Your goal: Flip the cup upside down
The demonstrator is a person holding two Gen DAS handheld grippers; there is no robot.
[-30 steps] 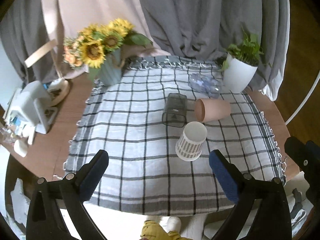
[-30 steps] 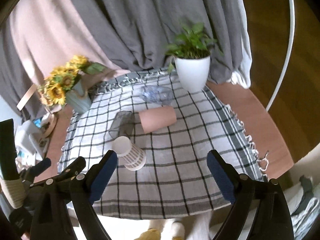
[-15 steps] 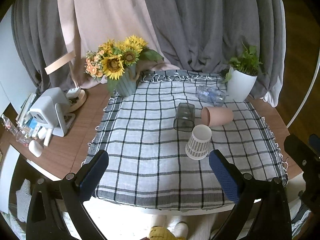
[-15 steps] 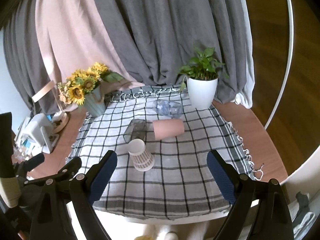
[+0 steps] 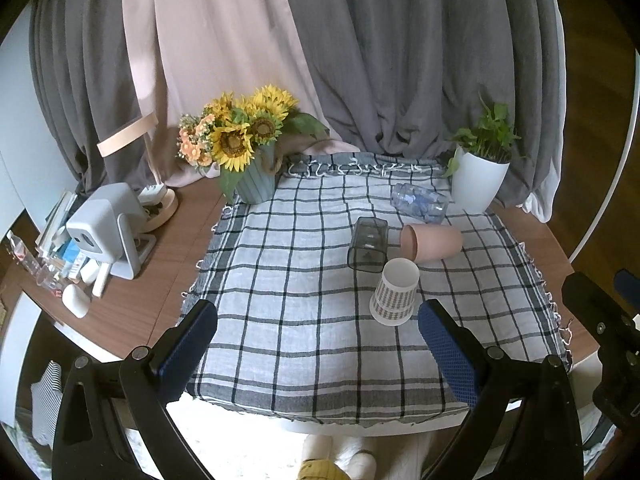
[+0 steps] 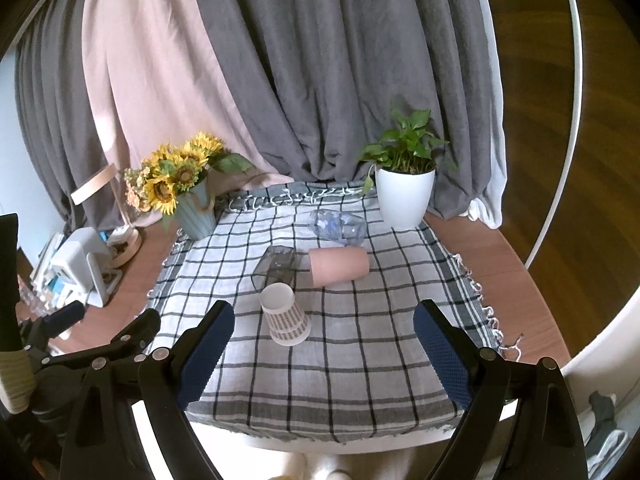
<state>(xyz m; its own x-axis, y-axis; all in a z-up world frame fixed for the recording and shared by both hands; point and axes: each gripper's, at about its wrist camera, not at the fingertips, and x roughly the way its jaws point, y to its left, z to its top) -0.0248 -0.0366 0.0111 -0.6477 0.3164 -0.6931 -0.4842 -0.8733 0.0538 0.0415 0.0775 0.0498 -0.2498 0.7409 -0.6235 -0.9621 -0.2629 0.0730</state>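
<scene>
A white patterned paper cup (image 5: 395,293) stands upside down on the checked cloth (image 5: 300,280); it also shows in the right wrist view (image 6: 285,315). Behind it a pink cup (image 5: 432,242) (image 6: 338,266), a dark clear square cup (image 5: 368,244) (image 6: 276,265) and a clear patterned cup (image 5: 418,203) (image 6: 338,227) lie on their sides. My left gripper (image 5: 318,350) is open and empty, held back over the table's front edge. My right gripper (image 6: 324,354) is open and empty, also at the front edge.
A sunflower vase (image 5: 256,178) stands at the back left of the cloth. A white potted plant (image 5: 478,182) stands at the back right. A white device (image 5: 106,228) and small clutter sit on the wooden table (image 5: 160,280) at the left. Curtains hang behind.
Both grippers have pulled back and up from the table, so the cups look smaller and farther away. The cups have not moved.
</scene>
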